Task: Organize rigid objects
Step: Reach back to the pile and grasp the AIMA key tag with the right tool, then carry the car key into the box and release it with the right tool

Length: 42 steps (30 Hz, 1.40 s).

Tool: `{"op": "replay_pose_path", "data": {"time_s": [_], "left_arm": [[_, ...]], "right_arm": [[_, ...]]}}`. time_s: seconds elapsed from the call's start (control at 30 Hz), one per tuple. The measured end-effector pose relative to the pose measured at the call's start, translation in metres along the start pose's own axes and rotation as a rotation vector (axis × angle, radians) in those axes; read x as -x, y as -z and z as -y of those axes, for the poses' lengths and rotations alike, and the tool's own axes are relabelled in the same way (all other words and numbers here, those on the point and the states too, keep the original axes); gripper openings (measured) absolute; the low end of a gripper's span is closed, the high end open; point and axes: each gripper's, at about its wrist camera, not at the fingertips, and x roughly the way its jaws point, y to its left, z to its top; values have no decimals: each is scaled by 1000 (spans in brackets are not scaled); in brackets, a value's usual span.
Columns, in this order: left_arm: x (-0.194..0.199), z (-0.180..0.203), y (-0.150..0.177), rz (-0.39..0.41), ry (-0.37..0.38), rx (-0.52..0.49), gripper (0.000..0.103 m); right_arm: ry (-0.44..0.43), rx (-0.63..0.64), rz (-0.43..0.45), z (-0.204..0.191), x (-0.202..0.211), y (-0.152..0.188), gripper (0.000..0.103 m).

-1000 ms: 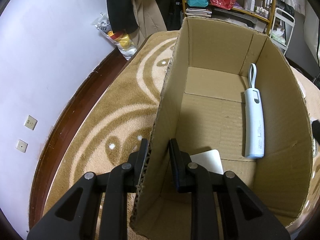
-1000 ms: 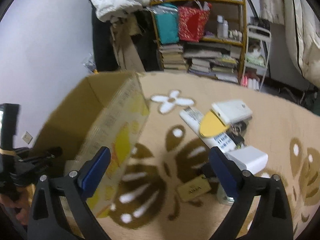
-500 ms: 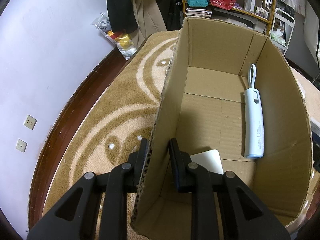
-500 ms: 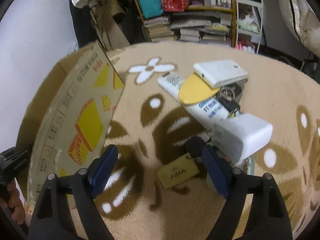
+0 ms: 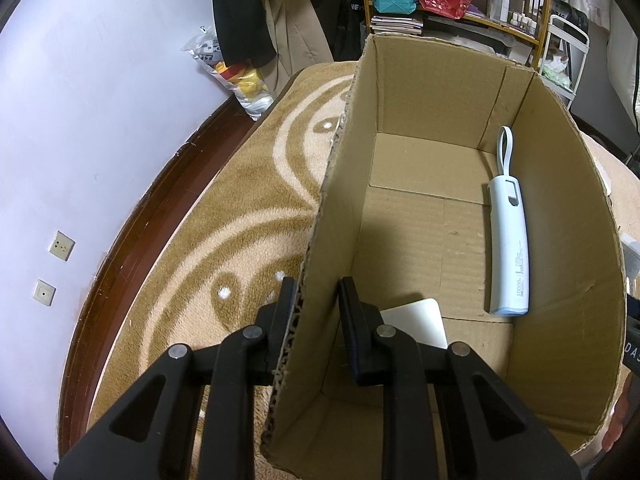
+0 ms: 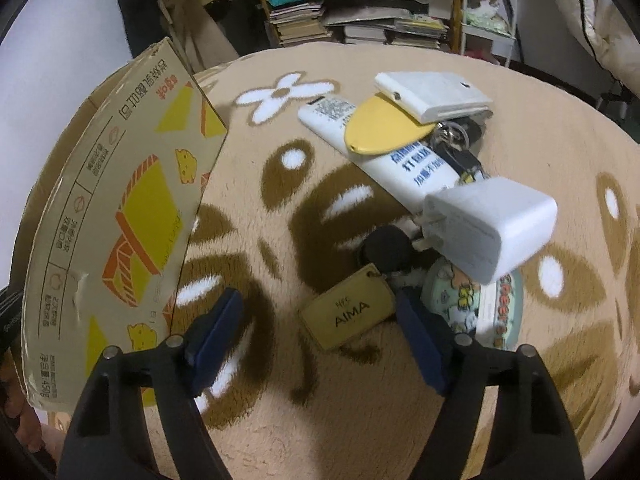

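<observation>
left gripper (image 5: 316, 300) still clamped on box wall (image 5: 332, 240) | right gripper (image 6: 320, 332) spread wide, now lower over AIMA tag (image 6: 348, 314)

I see the open cardboard box (image 5: 460, 216) upright on the carpet, holding a pale blue power bank (image 5: 510, 248) along its right wall and a flat white card (image 5: 416, 320) near me. Right of the box lies a pile: white remote (image 6: 384, 148), yellow disc (image 6: 384, 128), white case (image 6: 432, 94), keys (image 6: 456, 140), white charger (image 6: 488, 228), tan AIMA tag (image 6: 348, 312).
</observation>
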Motion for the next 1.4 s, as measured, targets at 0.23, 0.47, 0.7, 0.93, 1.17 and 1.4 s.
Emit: {"op": "replay_pose_path", "data": {"time_s": [0.23, 0.47, 0.7, 0.93, 1.17, 1.4], "left_arm": [[0, 0, 0, 2, -3, -4, 21], [0, 1, 0, 1, -4, -1, 21], [1, 1, 0, 2, -1, 3, 21], [3, -1, 0, 3, -7, 2, 21], [3, 0, 0, 4, -10, 2, 21], [3, 0, 0, 5, -11, 2, 22]], "right_arm": [[-6, -51, -44, 3, -1, 6, 79], [-38, -130, -49, 14, -6, 5, 72], [-62, -194, -28, 21, -16, -4, 72], [-53, -242, -17, 23, -23, -12, 72], [81, -138, 39, 16, -19, -17, 30], [14, -55, 100, -5, -2, -22, 30]]}}
